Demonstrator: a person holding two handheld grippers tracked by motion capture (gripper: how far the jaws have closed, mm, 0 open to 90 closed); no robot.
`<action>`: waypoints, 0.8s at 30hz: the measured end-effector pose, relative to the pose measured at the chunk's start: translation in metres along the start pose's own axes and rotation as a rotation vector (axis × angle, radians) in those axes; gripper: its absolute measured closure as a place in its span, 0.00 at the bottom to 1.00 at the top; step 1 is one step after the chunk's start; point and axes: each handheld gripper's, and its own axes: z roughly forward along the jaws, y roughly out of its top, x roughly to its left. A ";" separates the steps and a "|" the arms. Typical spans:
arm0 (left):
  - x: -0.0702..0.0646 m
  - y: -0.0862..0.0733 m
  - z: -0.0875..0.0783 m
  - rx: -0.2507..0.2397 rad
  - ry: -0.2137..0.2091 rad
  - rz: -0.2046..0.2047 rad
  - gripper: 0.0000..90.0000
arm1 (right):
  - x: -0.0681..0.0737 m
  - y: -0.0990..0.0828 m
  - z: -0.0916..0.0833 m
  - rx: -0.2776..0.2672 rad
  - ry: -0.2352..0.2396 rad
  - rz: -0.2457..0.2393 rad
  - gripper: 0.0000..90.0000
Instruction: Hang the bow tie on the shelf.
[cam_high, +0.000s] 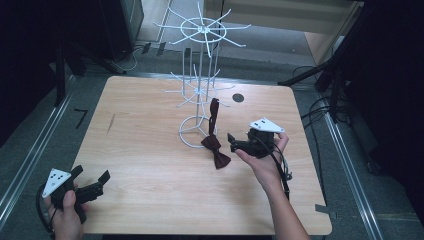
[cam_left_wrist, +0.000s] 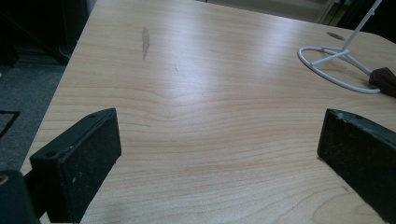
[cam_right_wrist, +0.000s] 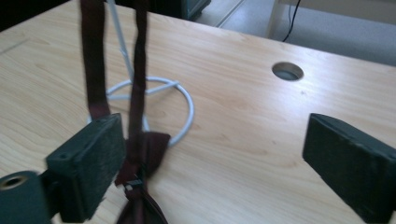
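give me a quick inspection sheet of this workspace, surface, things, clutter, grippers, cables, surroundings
Surface: light wooden table with a round cable hole and a dark streak.
Job's things: white wire rack upright at the table's far middle; dark red bow tie, bow on the table, strap running up to a lower hook.
Clutter: nothing seen.
Grippers: left gripper open over the near left corner, holding nothing; right gripper open, one jaw beside the strap in its own view.
Cables: one trails from each gripper; more lie on the floor at right.
Surroundings: grey floor, metal rails, dark stands.
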 end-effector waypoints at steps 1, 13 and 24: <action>0.000 0.000 0.000 0.000 0.000 0.000 0.00 | -0.004 -0.004 -0.002 -0.002 0.002 0.001 0.02; -0.001 0.000 0.000 0.003 0.004 0.002 0.00 | -0.051 -0.052 -0.023 0.009 -0.075 0.058 0.02; -0.001 0.000 0.000 0.003 0.006 0.003 0.00 | -0.084 -0.091 -0.045 0.036 -0.119 0.113 0.02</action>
